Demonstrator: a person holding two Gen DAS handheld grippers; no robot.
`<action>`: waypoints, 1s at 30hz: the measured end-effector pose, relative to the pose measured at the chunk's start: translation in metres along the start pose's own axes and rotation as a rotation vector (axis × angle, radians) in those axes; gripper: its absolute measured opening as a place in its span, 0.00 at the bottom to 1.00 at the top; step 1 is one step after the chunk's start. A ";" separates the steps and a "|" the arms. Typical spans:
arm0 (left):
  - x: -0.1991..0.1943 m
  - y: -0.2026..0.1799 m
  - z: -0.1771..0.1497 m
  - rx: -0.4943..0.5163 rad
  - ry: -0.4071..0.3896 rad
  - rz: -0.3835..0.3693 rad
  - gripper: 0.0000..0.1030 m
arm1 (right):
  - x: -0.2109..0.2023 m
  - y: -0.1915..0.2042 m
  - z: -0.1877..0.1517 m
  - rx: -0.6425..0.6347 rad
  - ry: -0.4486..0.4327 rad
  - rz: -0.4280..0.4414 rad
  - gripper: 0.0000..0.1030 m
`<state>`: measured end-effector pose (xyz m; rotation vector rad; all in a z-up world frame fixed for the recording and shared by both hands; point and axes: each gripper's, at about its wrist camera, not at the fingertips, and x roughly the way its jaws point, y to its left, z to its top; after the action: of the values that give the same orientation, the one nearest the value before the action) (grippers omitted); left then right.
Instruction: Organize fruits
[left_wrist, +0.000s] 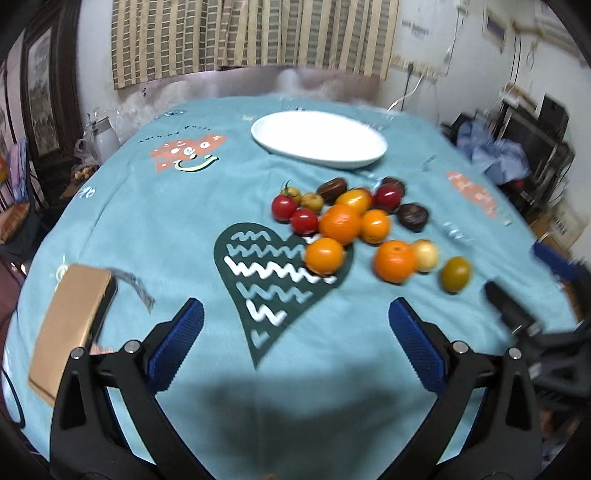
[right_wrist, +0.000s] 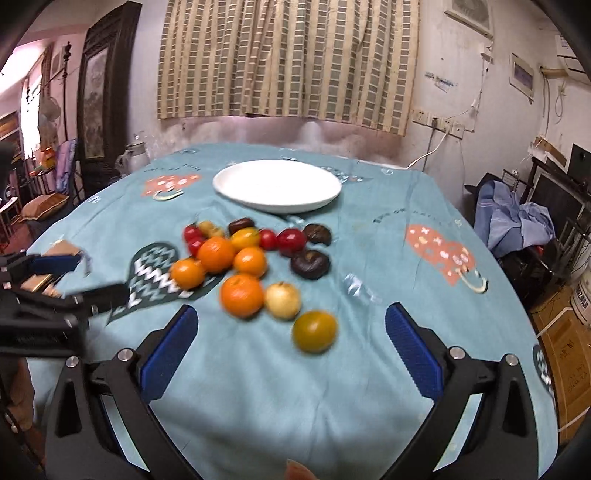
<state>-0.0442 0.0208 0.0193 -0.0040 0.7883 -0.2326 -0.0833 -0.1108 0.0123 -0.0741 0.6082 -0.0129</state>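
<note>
- The desk (right_wrist: 369, 369) wears a teal printed cloth.
- The white plate (right_wrist: 277, 186) lies bare at the far side.
- The fruits (right_wrist: 242, 295), oranges, tomatoes and dark ones, cluster mid-desk, just before the plate.
- Left gripper (left_wrist: 295, 321) and right gripper (right_wrist: 290, 325) hover low, fingers spread wide, grasping nothing.

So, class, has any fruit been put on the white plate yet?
No, the white plate is bare; the fruit lies on the tablecloth.
</note>
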 end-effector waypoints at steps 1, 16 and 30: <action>-0.008 -0.001 -0.004 0.000 -0.015 0.017 0.98 | -0.004 0.002 -0.004 0.001 -0.006 0.001 0.99; -0.024 -0.017 -0.025 0.026 -0.054 0.139 0.98 | -0.014 -0.004 -0.029 0.071 0.076 0.091 0.99; -0.013 -0.039 -0.021 0.056 -0.052 0.055 0.98 | -0.003 -0.038 -0.031 0.216 0.099 0.141 0.99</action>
<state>-0.0754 -0.0125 0.0170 0.0637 0.7290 -0.2020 -0.1028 -0.1511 -0.0084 0.1798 0.7060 0.0542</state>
